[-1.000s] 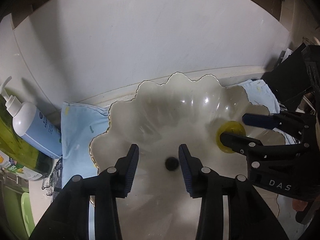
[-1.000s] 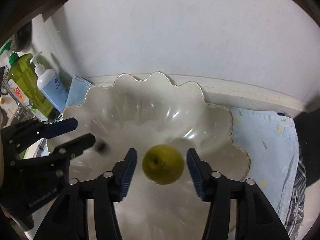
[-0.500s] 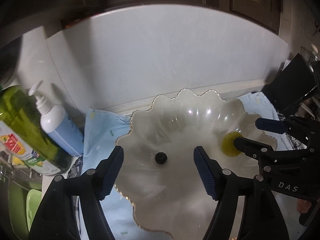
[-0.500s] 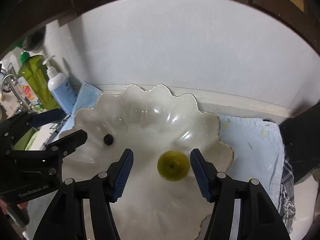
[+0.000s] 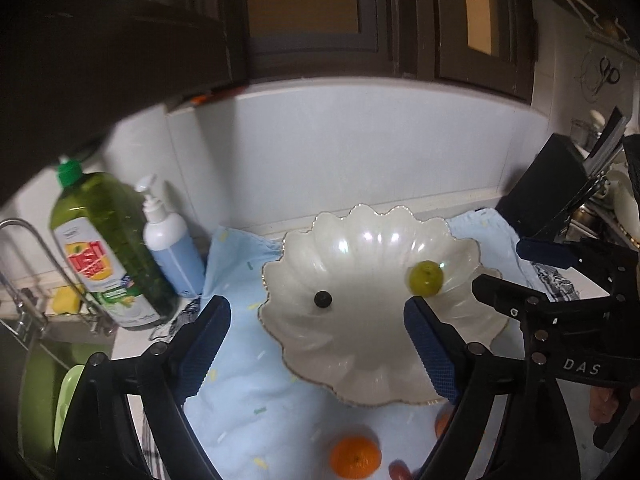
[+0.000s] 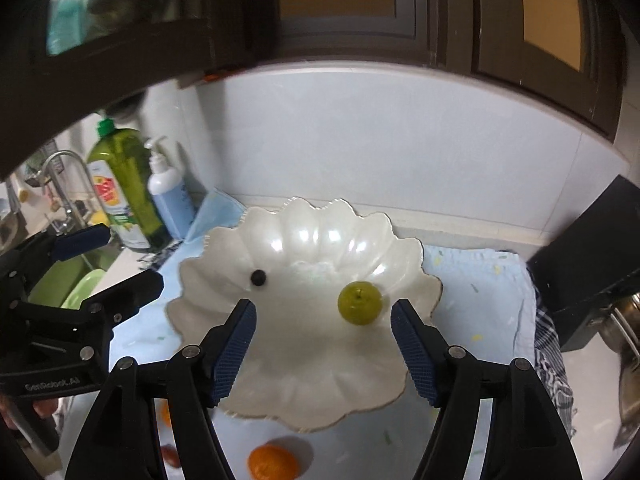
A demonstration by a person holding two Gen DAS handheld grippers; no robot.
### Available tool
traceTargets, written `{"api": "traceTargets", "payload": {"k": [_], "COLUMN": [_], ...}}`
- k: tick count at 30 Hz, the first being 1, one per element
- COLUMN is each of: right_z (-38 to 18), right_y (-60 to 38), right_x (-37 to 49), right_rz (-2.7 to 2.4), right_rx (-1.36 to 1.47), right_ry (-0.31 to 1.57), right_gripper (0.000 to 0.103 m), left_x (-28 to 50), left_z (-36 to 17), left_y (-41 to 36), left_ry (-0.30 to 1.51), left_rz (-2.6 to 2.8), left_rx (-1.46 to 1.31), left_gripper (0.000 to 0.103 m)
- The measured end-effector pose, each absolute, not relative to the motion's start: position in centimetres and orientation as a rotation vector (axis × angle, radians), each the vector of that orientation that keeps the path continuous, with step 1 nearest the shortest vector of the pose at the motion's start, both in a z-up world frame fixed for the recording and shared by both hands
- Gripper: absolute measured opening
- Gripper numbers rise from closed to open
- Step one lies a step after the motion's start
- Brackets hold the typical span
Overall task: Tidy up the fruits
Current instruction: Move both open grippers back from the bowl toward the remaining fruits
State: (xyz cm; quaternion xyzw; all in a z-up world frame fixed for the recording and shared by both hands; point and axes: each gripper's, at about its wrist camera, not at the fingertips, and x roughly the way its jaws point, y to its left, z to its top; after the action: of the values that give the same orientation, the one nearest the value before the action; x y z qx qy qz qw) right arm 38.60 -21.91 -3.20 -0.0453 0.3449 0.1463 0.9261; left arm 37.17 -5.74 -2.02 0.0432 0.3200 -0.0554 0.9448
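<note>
The scalloped pearly-white bowl (image 6: 304, 364) holds 1 green apple (image 6: 359, 303) and 1 small dark berry (image 6: 258, 278). Left gripper (image 5: 318, 354) and right gripper (image 6: 323, 348) have just been opening; both gape wide, gripping nothing.

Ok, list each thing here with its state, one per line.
left gripper: open, empty
right gripper: open, empty
bowl: upright on blue cloth
green fruit: in bowl
dark berry: in bowl
orange: on cloth, outside bowl
green bottle: upright, capped
</note>
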Motion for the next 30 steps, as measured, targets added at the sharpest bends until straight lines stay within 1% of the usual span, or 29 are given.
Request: {"api": "traceTargets", "payload": {"k": [9,18,30], "right_z": [-1.0,-0.2,-0.3], "right_y": [-21.1,-20.2,-19.4], "right_x": [33.0,28.8,24.4], "right_rz": [0.320,0.359,0.408], "right_rx": [-0.135,-0.135,-0.180], "right_ry": [0.601,0.562,0.507], "right_gripper": [0.071,0.071,0.071], "left_x": [31.6,26.7,21.7], "left_z": [0.3,1.7,1.3], "left_y": [-4.4,-3.3,-3.0], "left_ry": [0.562,0.523,0.503], "left_rz": [-0.070,-0.026,0.033], "left_rx": [0.084,0.068,0.071], "left_gripper": [0.096,0.097,0.097]}}
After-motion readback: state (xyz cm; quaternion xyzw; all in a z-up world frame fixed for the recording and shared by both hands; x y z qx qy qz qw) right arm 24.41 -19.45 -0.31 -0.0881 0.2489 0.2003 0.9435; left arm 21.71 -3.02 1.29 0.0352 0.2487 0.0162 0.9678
